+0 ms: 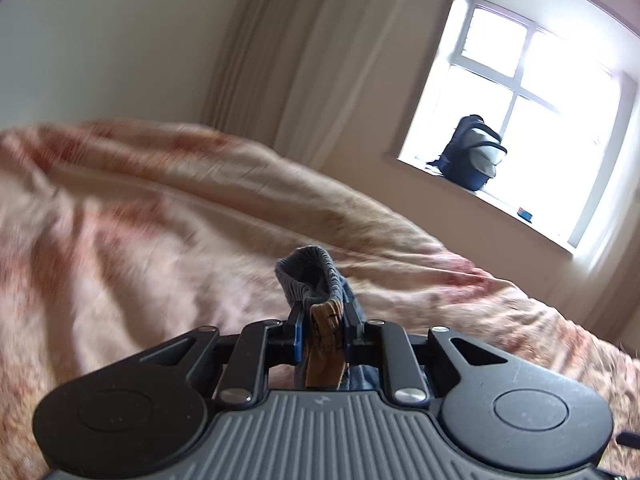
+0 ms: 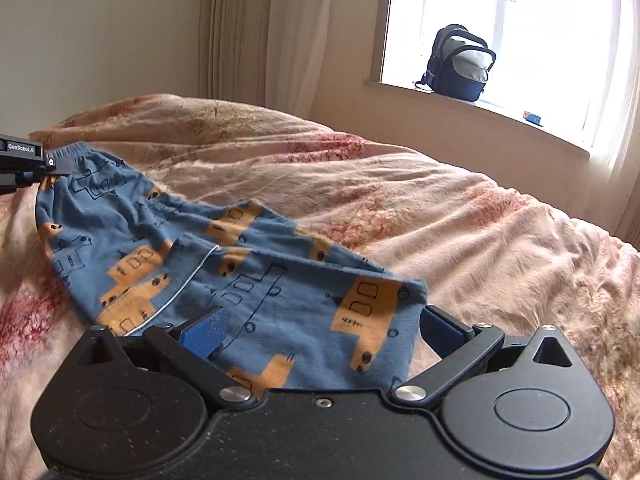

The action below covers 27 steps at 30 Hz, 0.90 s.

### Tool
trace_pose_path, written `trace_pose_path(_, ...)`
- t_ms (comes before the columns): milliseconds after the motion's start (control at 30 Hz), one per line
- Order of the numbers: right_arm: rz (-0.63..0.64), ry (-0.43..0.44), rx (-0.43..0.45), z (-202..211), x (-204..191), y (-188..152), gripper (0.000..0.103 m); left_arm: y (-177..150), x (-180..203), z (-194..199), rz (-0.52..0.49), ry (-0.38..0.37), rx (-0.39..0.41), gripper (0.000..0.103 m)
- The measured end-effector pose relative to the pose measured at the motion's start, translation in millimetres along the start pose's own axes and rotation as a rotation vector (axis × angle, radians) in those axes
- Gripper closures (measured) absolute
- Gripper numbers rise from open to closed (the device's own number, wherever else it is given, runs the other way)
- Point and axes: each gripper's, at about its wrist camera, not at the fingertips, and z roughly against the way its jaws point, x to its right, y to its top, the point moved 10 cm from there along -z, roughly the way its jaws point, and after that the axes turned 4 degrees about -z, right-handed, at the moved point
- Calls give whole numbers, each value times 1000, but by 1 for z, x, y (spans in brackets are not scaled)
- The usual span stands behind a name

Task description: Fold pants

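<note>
The pants (image 2: 200,248) are blue with orange vehicle prints and lie stretched across the pink bedspread (image 2: 460,216). My left gripper (image 1: 322,312) is shut on the elastic waistband (image 1: 310,276), a bunch of which sticks up past the fingertips. It also shows at the left edge of the right wrist view (image 2: 52,166), holding the waistband end. My right gripper (image 2: 320,326) is open, its blue pads (image 2: 204,330) on either side of the pants' leg end, which lies between the jaws.
The bed fills both views, its cover rumpled. Behind it are a cream wall, a curtain (image 2: 256,32) and a bright window with a dark backpack (image 2: 460,64) and a small blue object (image 2: 532,117) on the sill.
</note>
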Motion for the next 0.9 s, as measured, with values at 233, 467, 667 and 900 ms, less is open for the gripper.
trace_pose_path(233,-118,-50,9,8,54,10,1,20,120,35,-296,-90,74,83)
trace_pose_path(467,-283,-103,34,27,121,8,1,-24,223,55,-499,-174,47,83)
trace_pose_path(667,-368,-85,48,36,149,5,1,-107,273,42,-594,-265,-99,79)
trace_pose_path(900,-466,-60,23,33,163,-4,1,-172,273,29,-677,-256,-175,76)
